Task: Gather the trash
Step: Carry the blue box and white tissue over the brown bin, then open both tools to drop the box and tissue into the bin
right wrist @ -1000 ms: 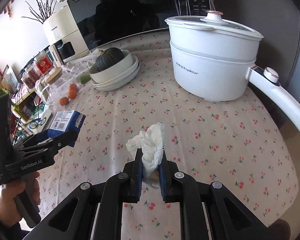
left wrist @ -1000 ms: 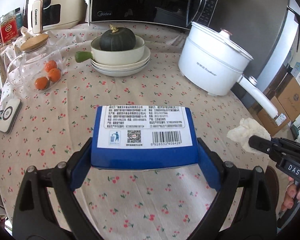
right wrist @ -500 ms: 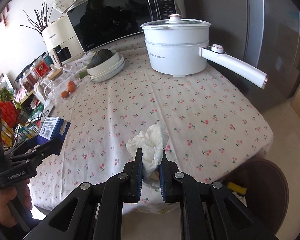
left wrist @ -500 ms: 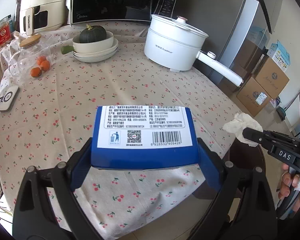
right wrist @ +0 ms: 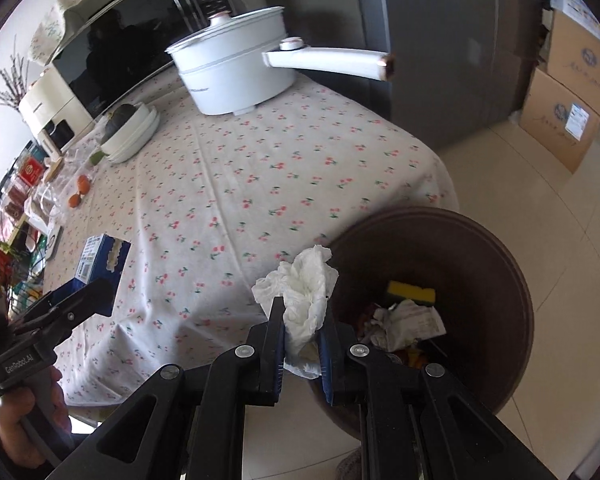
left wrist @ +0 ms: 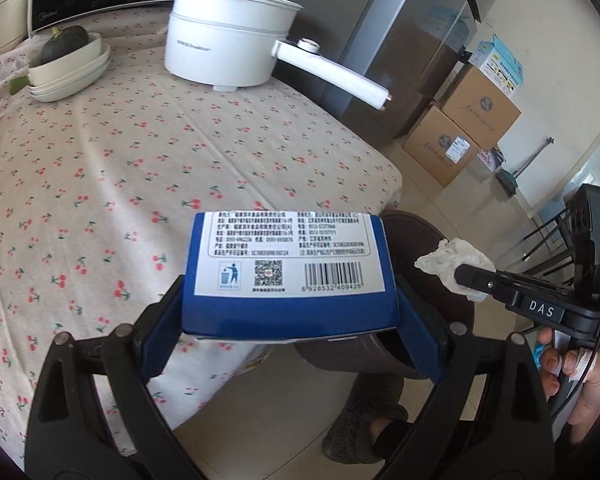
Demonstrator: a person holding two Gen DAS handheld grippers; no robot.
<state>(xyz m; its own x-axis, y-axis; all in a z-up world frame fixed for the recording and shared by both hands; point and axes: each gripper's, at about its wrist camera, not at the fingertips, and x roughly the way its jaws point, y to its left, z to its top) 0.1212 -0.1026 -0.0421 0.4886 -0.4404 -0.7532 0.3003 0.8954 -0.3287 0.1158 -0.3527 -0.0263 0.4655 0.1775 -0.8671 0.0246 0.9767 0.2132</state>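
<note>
Both pieces of trash are off the tabletop (right wrist: 260, 168) but not yet dropped. The brown bin (right wrist: 480, 248), standing on the floor beside the tabletop's edge, already holds a yellow sponge (right wrist: 411, 293) and crumpled scraps. The right hand-held gripper (right wrist: 302, 344) clenches a white tissue (right wrist: 306, 288) at the bin's near rim, tilted steeply down. The left hand-held gripper (left wrist: 290, 316) grasps a blue carton (left wrist: 290, 276) across its width, just short of the bin.
</note>
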